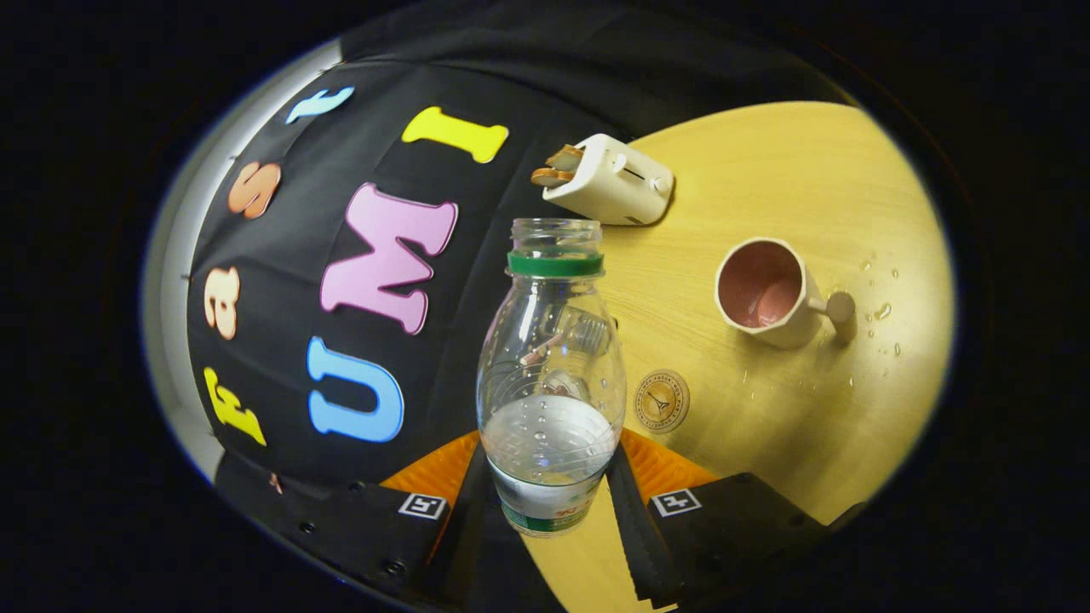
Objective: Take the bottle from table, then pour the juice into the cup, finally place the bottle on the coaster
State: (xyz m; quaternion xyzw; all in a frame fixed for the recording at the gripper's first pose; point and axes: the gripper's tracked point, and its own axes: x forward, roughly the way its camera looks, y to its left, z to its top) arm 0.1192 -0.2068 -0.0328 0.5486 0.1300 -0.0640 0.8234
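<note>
A clear plastic bottle [549,383] with a green neck ring and no cap stands between my fingers, and my gripper [545,494] is shut on its lower body. Clear liquid fills roughly its bottom third. The whole scene appears tilted, so the bottle is held off the table. Beyond it to the right, a cream mug [771,294] with a pink inside lies in view on the wooden table [766,170], its handle pointing away from the bottle. A small round coaster [662,401] sits on the table just right of the bottle, between it and the mug.
A white toaster [615,180] with bread slices in it stands at the table's far edge, beyond the bottle. Several water drops [881,311] dot the wood past the mug's handle.
</note>
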